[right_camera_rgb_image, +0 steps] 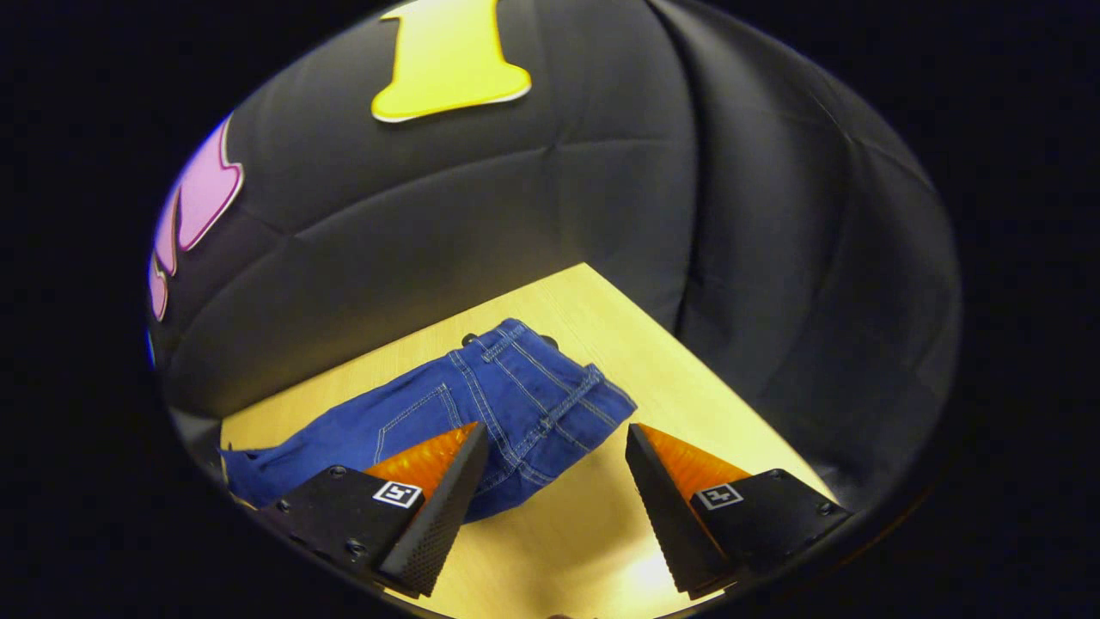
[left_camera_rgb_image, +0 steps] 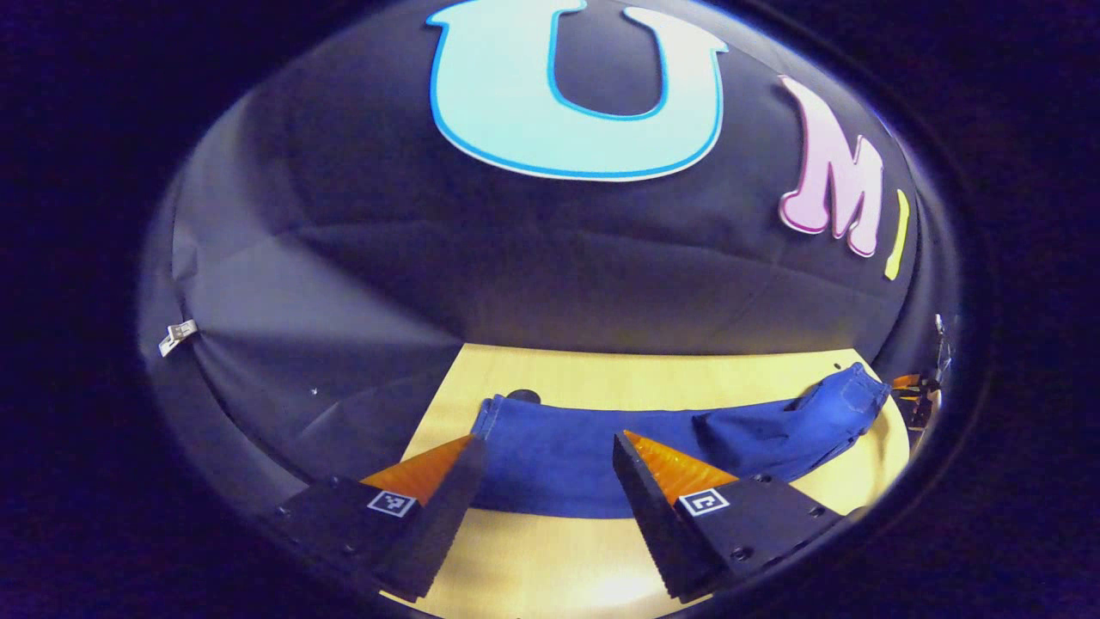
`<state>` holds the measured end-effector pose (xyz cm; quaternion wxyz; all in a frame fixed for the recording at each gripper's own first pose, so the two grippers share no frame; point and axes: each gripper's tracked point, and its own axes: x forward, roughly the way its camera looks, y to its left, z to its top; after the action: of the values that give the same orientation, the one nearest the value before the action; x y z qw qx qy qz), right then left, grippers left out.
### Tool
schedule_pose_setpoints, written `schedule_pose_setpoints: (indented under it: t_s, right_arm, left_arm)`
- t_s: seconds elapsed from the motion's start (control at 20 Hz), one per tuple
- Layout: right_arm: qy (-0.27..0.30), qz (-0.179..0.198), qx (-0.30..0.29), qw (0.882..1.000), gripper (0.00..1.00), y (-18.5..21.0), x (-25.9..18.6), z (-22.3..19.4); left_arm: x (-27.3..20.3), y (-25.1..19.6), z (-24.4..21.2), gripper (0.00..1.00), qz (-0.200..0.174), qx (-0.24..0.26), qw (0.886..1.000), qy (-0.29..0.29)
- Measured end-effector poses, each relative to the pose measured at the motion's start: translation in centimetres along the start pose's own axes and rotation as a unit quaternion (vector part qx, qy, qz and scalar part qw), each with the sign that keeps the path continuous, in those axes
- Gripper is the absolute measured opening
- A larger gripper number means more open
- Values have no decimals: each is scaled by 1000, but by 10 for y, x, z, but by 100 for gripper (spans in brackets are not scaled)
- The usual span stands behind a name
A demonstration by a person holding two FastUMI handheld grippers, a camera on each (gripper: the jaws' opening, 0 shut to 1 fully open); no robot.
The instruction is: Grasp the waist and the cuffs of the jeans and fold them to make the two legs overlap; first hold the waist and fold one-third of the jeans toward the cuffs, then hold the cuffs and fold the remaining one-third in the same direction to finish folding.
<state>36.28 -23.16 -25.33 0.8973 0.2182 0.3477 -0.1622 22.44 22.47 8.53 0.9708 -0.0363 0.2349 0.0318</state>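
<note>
jeans (left_camera_rgb_image: 584, 451) flat on wooden table (left_camera_rgb_image: 533, 559) | left gripper (left_camera_rgb_image: 543, 447) fingers spread, above legs | right gripper (right_camera_rgb_image: 557, 438) fingers spread, above waist, holding nothing

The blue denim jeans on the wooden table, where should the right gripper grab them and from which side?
Probably the waistband of the blue denim jeans, at its near corner. In the right gripper view the waist end lies flat just ahead of the open right gripper, seams and pocket facing up, its edge over bare light wooden table. Come down from above and pinch that hem.
</note>
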Motion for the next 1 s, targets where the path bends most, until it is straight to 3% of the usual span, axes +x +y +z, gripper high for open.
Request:
schedule_pose_setpoints:
  t_s: [0.25,0.45,0.7,0.9,0.95,1.0]
  right_arm:
    - [-36,-33,53,997,99,-18,25,18]
    - [-26,-47,91,994,98,-26,47,9]
    - [-22,-59,86,994,99,-18,68,-4]
    - [-51,-81,61,994,100,-21,72,-1]
    - [-50,-75,62,994,95,-19,73,-2]
    - [-56,-73,61,994,83,-15,75,-1]
  left_arm:
    - [-58,-50,-15,95,-36,-23,999,-12]
    - [-62,-61,-17,95,-49,-27,998,-14]
    - [-51,-82,-29,95,-72,-36,997,0]
    - [-53,-99,-30,95,-89,-67,994,-1]
    - [-52,-105,-26,95,-93,-74,993,-6]
    - [-52,-107,-23,95,-97,-80,992,-10]
